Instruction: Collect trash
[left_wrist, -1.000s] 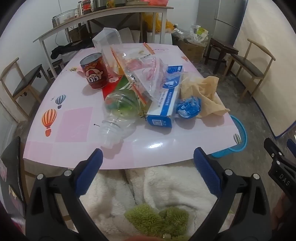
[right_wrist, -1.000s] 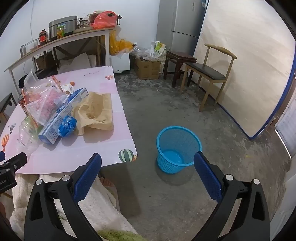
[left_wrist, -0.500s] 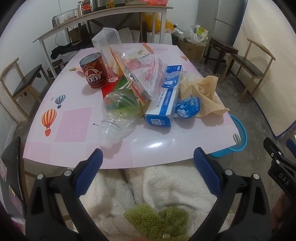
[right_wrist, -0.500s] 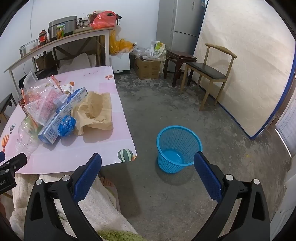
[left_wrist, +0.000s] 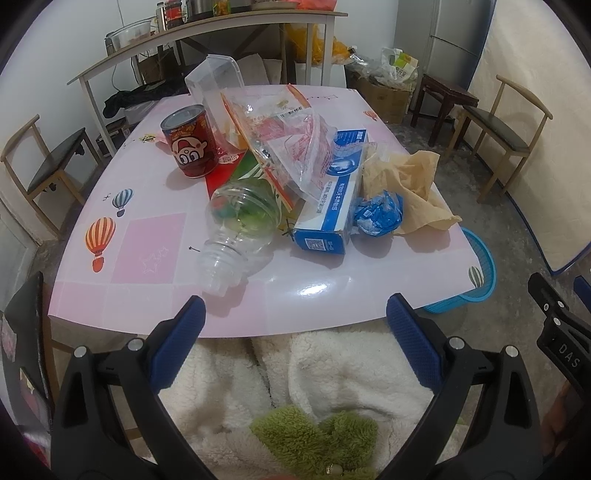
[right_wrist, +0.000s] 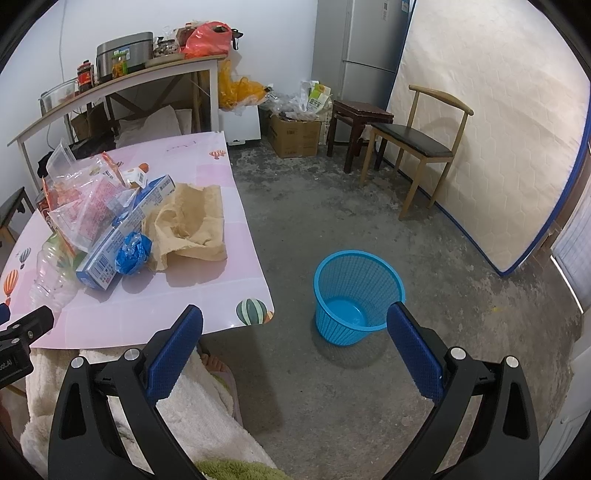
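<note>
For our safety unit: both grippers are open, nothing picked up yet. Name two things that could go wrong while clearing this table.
The plastic bottle lies on its side near the table edge and may roll off if nudged. The plastic bags rest across the blue box, so lifting one may drag the others.
</note>
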